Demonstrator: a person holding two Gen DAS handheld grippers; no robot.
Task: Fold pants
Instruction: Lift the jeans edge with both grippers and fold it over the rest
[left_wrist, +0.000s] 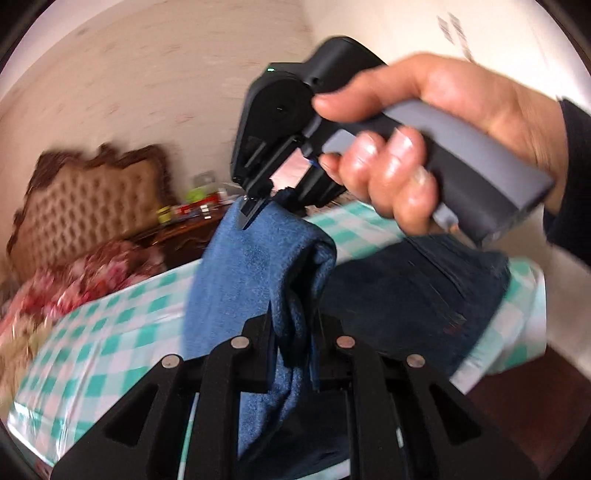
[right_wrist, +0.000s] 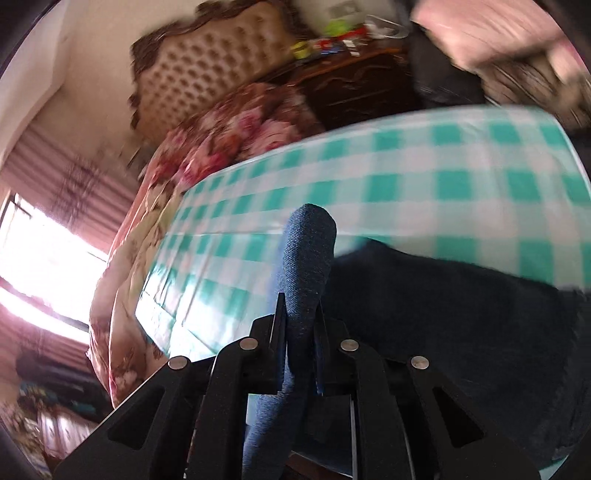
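Note:
The blue pants (left_wrist: 240, 266) hang lifted between both grippers over a table under a green-and-white checked cloth (left_wrist: 110, 332). My left gripper (left_wrist: 293, 328) is shut on a bunched fold of the lighter blue fabric. A hand (left_wrist: 424, 147) holds my right gripper (left_wrist: 255, 206) higher up, where it pinches the top edge of the same fabric. The darker rest of the pants (left_wrist: 413, 295) lies on the table to the right. In the right wrist view my right gripper (right_wrist: 301, 317) is shut on a rolled fold of the pants (right_wrist: 310, 240), with the dark pants body (right_wrist: 461, 325) to the right.
Beyond the table is a bed with a floral quilt (right_wrist: 240, 125) and a tufted headboard (right_wrist: 210, 62). A dark wooden nightstand (right_wrist: 362, 85) carries small clutter. A bright window (right_wrist: 44, 258) is at the left. The checked cloth (right_wrist: 443, 166) ends at a far edge.

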